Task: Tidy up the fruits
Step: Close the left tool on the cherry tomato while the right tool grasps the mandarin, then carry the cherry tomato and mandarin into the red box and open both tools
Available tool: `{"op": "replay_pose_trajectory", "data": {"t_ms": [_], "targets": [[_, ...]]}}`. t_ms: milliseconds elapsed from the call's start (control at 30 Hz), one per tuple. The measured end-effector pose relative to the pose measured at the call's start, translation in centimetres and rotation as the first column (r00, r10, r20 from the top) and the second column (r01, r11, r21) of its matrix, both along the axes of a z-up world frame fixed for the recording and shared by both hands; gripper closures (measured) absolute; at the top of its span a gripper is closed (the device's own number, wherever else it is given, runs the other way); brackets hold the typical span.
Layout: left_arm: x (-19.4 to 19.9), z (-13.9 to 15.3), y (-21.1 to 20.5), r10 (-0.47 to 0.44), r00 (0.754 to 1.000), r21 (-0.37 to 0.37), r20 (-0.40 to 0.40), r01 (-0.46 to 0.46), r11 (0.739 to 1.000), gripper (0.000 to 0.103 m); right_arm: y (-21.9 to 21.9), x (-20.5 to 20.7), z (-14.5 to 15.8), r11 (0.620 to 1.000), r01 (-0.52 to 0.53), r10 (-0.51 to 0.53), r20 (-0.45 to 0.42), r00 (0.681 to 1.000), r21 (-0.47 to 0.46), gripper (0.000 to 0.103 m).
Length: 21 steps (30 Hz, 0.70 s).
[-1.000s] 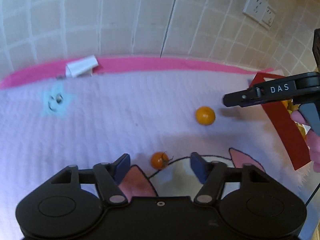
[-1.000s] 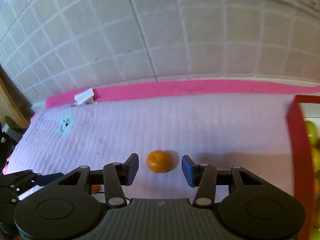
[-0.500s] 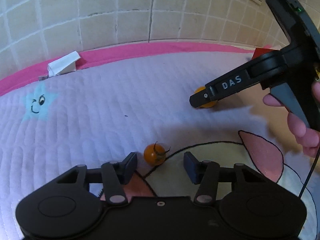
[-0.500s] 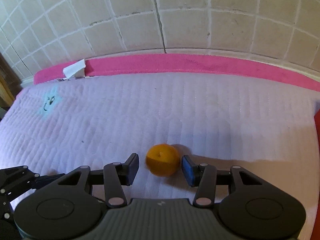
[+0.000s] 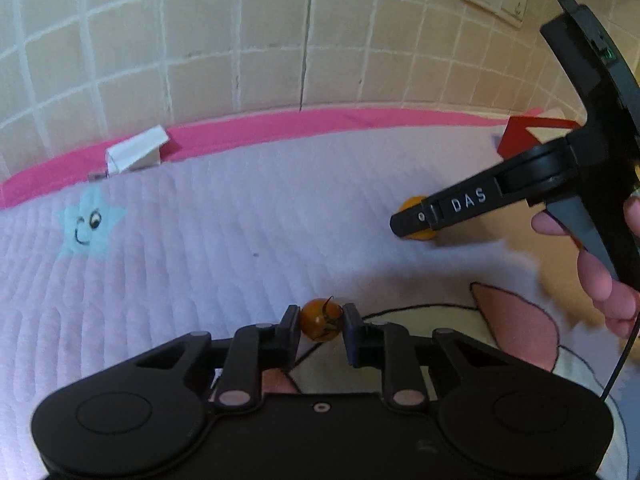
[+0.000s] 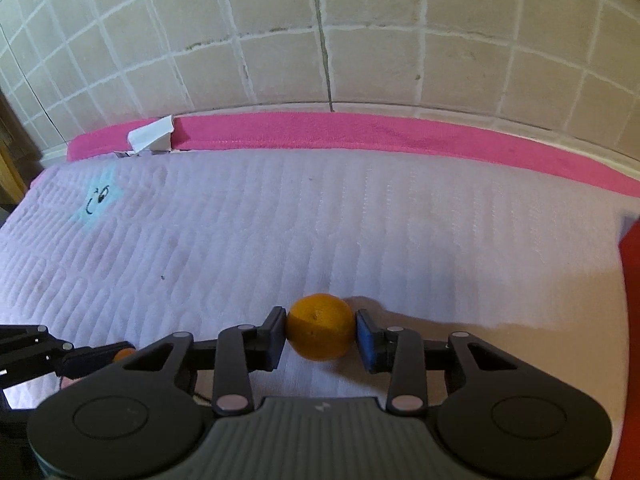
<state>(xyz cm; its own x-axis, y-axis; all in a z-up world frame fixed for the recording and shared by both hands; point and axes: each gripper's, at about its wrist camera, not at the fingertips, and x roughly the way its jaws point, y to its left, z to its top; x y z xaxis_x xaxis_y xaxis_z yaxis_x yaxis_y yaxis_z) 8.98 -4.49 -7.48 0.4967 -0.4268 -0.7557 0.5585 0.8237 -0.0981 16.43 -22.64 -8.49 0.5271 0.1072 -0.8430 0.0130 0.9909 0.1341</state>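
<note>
Now, entry one: my left tongs (image 5: 320, 326), wide apart a second ago, have clamped onto the small round orange cherry tomato with its dark curled stem (image 5: 320, 323), which sits at 6 o'clock in the left wrist view on the quilted lilac mat (image 5: 240, 240).

Entry two: my right tongs (image 6: 321, 337) are closing around the round orange mandarin (image 6: 320, 332); the left pad touches its skin, the blue right pad looks just shy of it. The fruit rests on the mat at 6 o'clock in the right wrist view.

Meaning: both fruits look nearly ready to lift toward the red-edged tray (image 5: 520, 136) at 2 o'clock in the left wrist view.

Writing: white letters "DAS" (image 5: 469, 200) on the right tongs' arm. Smiling blue star patch (image 5: 90, 228) at 9 o'clock, no text.
</note>
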Motion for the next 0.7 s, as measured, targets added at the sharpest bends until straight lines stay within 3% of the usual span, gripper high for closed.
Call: {"op": "replay_pose_trajectory", "data": {"t_ms": [233,400,533,700], "targets": [[-1.1,4.4,-2.3,-0.062,0.992,-0.013,0.108,0.064,0.998,0.078,-2.5,-3.8,5.3,0.999,0.044,-0.043,0.113,0.993,-0.006,0.064],[-1.8,8.9,-6.4,-0.155,0.963,-0.044,0.219,0.168,0.985,0.078,-6.9,-7.7,10.1,0.99,0.134,-0.124,0.211,0.97,-0.034,0.064],[-1.9,12.0,-10.5,-0.228,0.935,-0.091,0.272,0.261,0.961,0.078,-11.6,-11.2,13.1,0.971,0.228,-0.202,0.254,0.946,-0.076,0.064],[-2.0,14.5,-16.8,-0.318,0.906,-0.155,0.279,0.37,0.916,0.078,-18.2,-16.0,14.6,0.922,0.362,-0.324,0.235,0.916,-0.141,0.064]]}}
